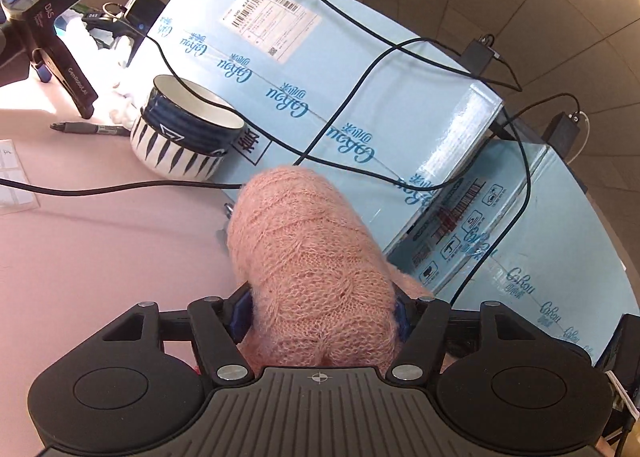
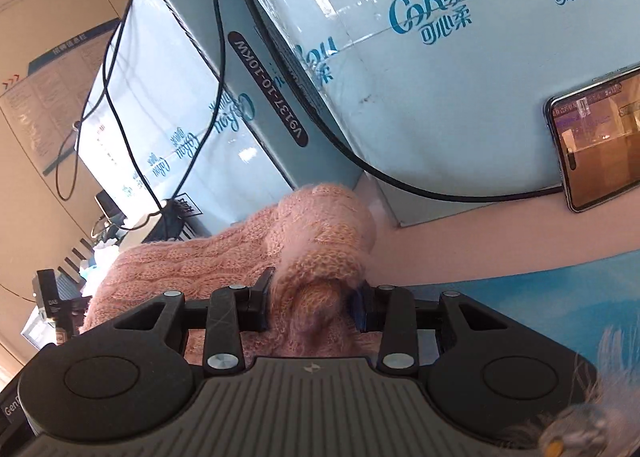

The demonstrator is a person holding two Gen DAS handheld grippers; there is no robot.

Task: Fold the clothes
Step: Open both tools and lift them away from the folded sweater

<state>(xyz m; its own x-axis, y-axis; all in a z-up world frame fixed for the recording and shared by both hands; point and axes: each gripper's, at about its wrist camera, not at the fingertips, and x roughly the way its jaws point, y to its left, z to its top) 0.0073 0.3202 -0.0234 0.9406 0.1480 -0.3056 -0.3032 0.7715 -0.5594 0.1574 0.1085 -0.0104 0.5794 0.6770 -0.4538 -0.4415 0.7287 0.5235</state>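
A fuzzy pink knitted sweater (image 1: 308, 257) fills the space between the fingers of my left gripper (image 1: 322, 315), which is shut on a thick bunch of it held above the pink table (image 1: 100, 257). In the right wrist view the same sweater (image 2: 224, 257) stretches to the left. My right gripper (image 2: 314, 305) is shut on another bunched fold of it. The fingertips of both grippers are buried in the knit.
Light blue cartons (image 1: 360, 97) with black cables (image 1: 344, 109) over them stand close behind the sweater. Stacked bowls (image 1: 184, 129), a pen (image 1: 92, 129) and a spare black gripper (image 1: 52, 29) lie at the left. A phone (image 2: 596, 145) leans on a carton (image 2: 460, 77).
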